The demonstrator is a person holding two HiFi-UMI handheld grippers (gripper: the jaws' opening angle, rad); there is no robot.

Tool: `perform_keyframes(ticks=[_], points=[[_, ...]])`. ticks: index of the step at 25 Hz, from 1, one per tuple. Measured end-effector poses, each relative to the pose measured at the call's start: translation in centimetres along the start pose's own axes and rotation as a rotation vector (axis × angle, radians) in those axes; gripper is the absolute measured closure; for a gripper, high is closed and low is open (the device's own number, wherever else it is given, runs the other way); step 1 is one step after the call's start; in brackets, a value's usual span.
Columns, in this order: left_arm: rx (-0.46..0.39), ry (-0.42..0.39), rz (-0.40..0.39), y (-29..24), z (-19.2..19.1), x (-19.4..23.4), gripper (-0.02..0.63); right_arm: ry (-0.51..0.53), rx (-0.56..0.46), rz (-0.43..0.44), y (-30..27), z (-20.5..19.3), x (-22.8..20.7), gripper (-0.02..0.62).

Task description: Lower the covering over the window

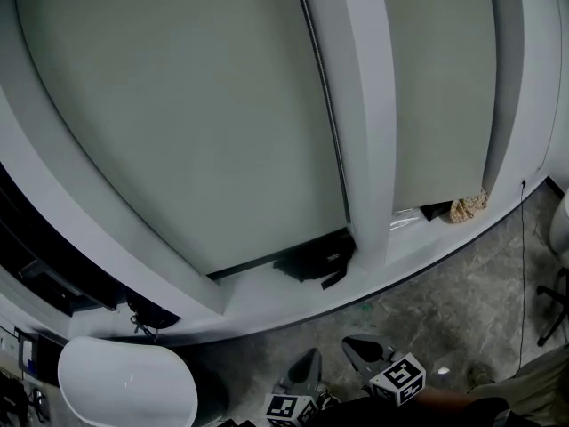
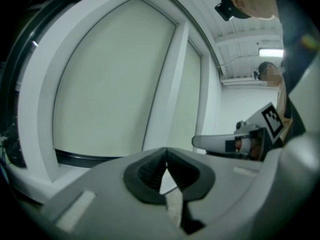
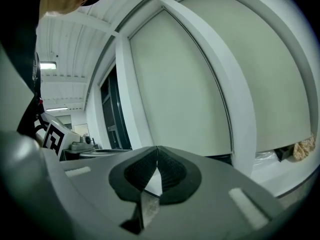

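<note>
At the foot of a white-framed window [image 1: 62, 194], as the head view shows it, two pale grey-green roller coverings hang side by side, parted by a white mullion [image 1: 364, 105]. The wide left covering [image 1: 178, 105] reaches nearly to the sill [image 1: 267, 296], with only a narrow dark strip showing beneath its bottom edge. The narrower right covering [image 1: 436, 78] ends a little above the sill and likewise leaves a gap. A thin cord [image 1: 324, 105] runs down along the left edge of the mullion. A dark object [image 1: 311, 263] lies on the sill at the mullion's base; what it is cannot be told. A tan crumpled item [image 1: 468, 206] sits under the lower corner of the right covering.

Both grippers appear at the bottom edge of the head view, above a grey stone-patterned floor [image 1: 444, 310] and well apart from the coverings and the cord. The left gripper [image 1: 309, 361] and the right gripper [image 1: 356, 345] lie close beside each other, each bearing a marker cube [image 1: 404, 378]. In the left gripper view the dark ribbed pads [image 2: 147, 174] meet at their tips with nothing between them. In the right gripper view the pads [image 3: 172, 174] are likewise pressed together and empty. Each gripper view looks toward the covered panes and shows the other gripper at its edge. A white rounded object [image 1: 124, 385] stands on the floor at lower left.
</note>
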State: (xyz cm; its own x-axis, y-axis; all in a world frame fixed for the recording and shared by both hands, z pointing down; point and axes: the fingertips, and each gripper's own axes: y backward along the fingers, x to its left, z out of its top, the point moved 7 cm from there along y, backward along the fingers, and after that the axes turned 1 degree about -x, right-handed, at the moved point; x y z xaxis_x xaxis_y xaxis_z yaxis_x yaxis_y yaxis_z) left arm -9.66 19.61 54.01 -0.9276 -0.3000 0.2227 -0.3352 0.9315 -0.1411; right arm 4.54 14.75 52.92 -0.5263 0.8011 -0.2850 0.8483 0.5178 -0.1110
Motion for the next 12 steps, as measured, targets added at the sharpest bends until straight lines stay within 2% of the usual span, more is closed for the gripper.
perform_keyframes(ticks=[4, 8, 12], points=[[0.014, -0.016, 0.075, 2.8, -1.3, -2.5, 0.600, -0.049, 0.026, 0.056, 1.9, -1.7, 0.6, 0.588], [0.030, 0.023, 0.180, 5.9, -2.1, -3.5, 0.600, -0.097, 0.062, 0.112, 2.6, -3.0, 1.6, 0.588], [0.023, 0.050, 0.274, 9.2, -2.5, -3.7, 0.600, -0.093, 0.099, 0.189, 2.8, -3.8, 4.2, 0.588]])
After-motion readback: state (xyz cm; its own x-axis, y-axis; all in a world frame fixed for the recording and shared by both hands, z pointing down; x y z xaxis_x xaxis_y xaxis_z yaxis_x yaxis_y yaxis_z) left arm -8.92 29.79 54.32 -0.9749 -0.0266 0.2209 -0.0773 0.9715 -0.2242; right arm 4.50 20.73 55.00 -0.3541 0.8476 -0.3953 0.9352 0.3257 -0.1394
